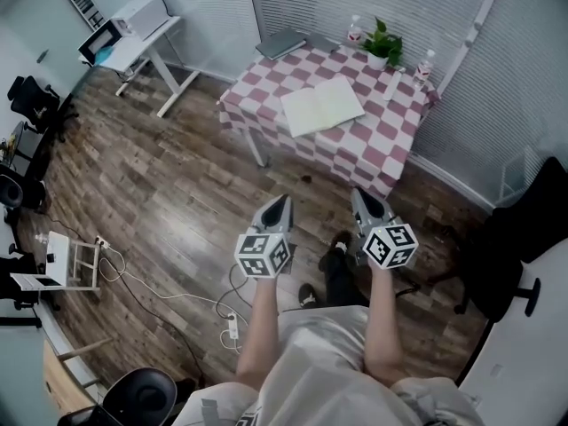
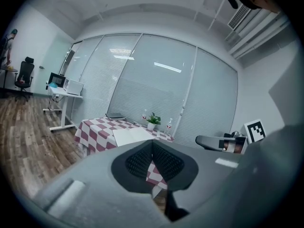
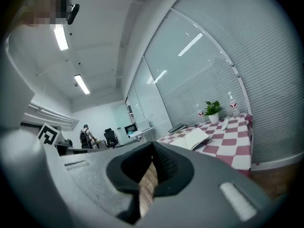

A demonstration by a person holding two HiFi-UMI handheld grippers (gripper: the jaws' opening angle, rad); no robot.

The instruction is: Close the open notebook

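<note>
Two claws, both empty, both with jaws pressed together at the tips: left gripper (image 1: 281, 202) and right gripper (image 1: 360, 195) sit side by side over the wooden floor, pointing toward the table (image 1: 390, 153) with the checked cloth. The open notebook (image 1: 322, 105) lies flat on that cloth, straight ahead of me and well apart from both claws, with a stretch of bare floor between. In the head view it falls about midway between the lines of my two claws, so I judge neither hand clearly nearer. Its spread runs crosswise to my approach, tilted a little, the right leaf further from me. The fold seems to run roughly away from me, though I cannot make out the crease exactly at this range. The left gripper view puts the notebook (image 2: 133, 136) just above and slightly left of my closed jaws. The right gripper view puts the same notebook (image 3: 192, 139) off to the right of mine. A potted plant (image 1: 383, 46), two bottles and a closed grey book (image 1: 282, 43) stand beyond, along the far edge, clear of the pages. Judgement: closing means folding one leaf across the crease, a sideways sweep, so either outer edge is a candidate. Nothing started yet, since the approach comes first.
</note>
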